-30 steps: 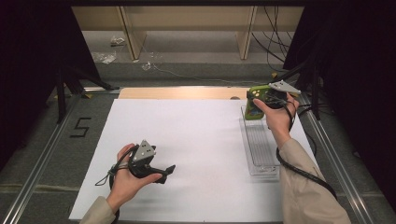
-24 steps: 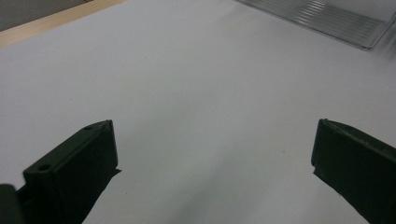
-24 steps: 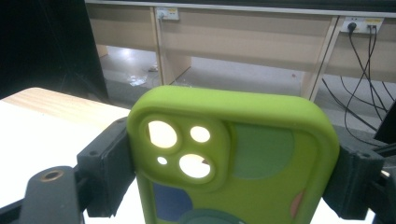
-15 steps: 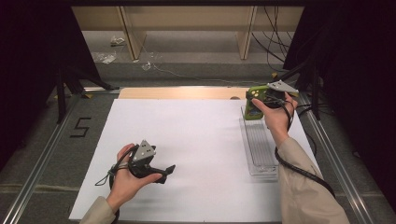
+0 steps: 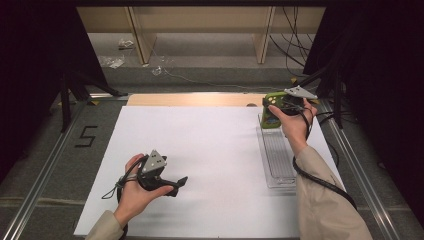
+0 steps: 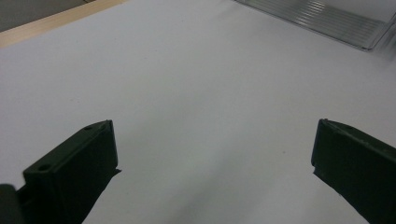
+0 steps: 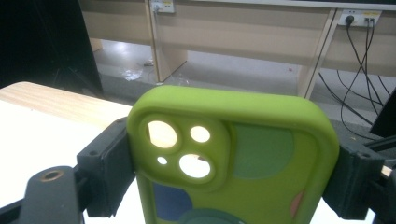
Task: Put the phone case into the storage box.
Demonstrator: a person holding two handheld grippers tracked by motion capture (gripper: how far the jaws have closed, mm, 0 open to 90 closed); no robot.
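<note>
The right gripper [image 5: 272, 111] clamps a green phone case [image 7: 233, 154] by its sides, poised over the far end of a clear tray [image 5: 278, 159] on the counter. The left gripper [image 6: 212, 172] rests near the front, jaws spread and empty. Likely next: lowering the case squarely into the tray.

From above the person's side we look forward and down over the whole white sheet [image 5: 210, 150], with the floor and desks behind it. The left gripper [image 5: 170, 184] view sits low and close over the sheet [image 6: 196, 93], facing across it to the clear tray [image 6: 322, 18], which we also see from the high view [image 5: 277, 160]. The right gripper [image 5: 280, 107] view looks level toward the desks, very near the green case [image 7: 243, 154] between its jaws.
</note>
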